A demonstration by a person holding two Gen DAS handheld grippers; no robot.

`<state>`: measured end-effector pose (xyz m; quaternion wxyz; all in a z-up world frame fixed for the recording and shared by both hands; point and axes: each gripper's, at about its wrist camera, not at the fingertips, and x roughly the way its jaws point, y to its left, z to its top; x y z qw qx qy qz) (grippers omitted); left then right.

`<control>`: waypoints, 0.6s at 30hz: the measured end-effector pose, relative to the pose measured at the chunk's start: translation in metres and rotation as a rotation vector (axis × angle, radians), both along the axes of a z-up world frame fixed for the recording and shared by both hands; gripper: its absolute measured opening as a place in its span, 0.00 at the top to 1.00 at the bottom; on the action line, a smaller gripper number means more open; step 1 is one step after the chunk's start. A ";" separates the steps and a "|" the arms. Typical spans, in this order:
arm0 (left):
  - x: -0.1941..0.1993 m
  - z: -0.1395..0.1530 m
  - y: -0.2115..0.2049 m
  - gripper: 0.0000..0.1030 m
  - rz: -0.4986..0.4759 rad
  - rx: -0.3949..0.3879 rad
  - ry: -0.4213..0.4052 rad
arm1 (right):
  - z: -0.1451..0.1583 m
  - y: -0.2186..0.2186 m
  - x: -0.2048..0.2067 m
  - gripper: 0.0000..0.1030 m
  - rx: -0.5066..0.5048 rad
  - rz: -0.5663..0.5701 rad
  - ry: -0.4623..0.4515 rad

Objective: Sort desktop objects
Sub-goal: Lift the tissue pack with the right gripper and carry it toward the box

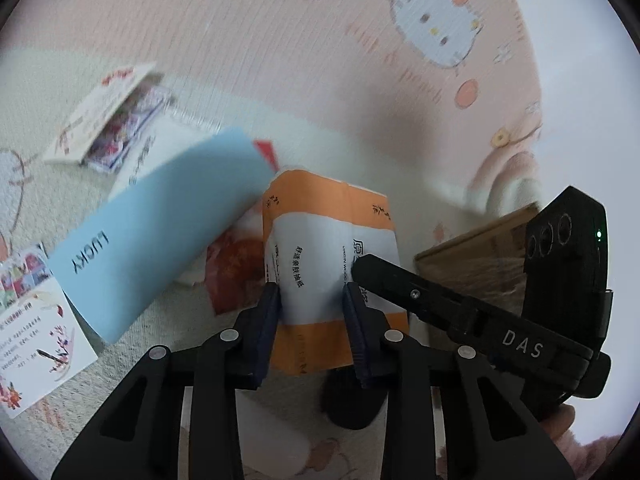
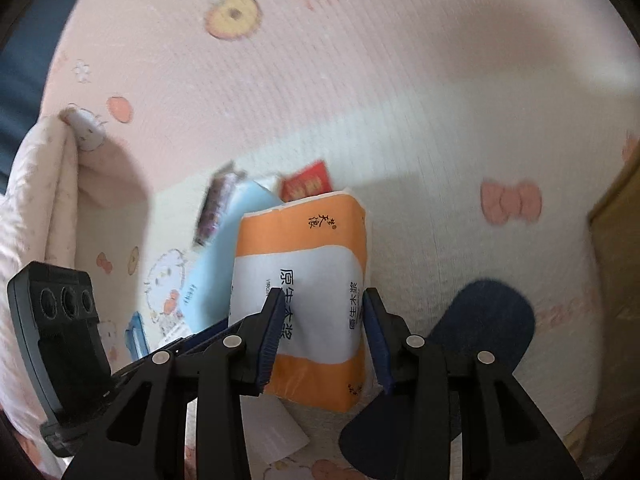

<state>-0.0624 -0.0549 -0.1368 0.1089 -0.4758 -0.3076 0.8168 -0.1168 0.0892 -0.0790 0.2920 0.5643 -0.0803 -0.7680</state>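
Observation:
An orange and white tissue pack [image 1: 328, 264] is held up between both grippers. My left gripper [image 1: 312, 300] is shut on its lower part, pads pressed on both sides. In the right wrist view the same tissue pack [image 2: 308, 292] sits between my right gripper's [image 2: 320, 312] pads, which close on it from the other side; the right gripper's body [image 1: 460, 312] shows in the left wrist view. A light blue "LUCKY" card [image 1: 160, 232] leans to the left of the pack, and it shows behind it in the right wrist view [image 2: 224, 256].
Printed cards [image 1: 108, 120] and a leaflet [image 1: 36, 336] lie on the pink cartoon-print blanket [image 1: 280, 60]. A red packet [image 2: 308, 186] lies behind the pack. A cardboard box [image 1: 480, 256] stands at the right. A dark blue oval object [image 2: 480, 320] lies lower right.

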 end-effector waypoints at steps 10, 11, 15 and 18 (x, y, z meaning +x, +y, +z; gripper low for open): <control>0.012 0.062 0.007 0.66 0.025 0.016 0.150 | 0.071 0.008 0.012 0.64 -0.046 0.023 0.148; 0.014 0.068 0.009 0.66 0.026 0.017 0.164 | 0.078 0.009 0.014 0.64 -0.044 0.027 0.167; 0.019 0.092 0.019 0.66 0.016 0.014 0.208 | 0.102 0.022 0.020 0.64 -0.064 0.032 0.218; 0.023 0.109 0.032 0.66 -0.002 0.007 0.247 | 0.117 0.033 0.022 0.64 -0.085 0.028 0.240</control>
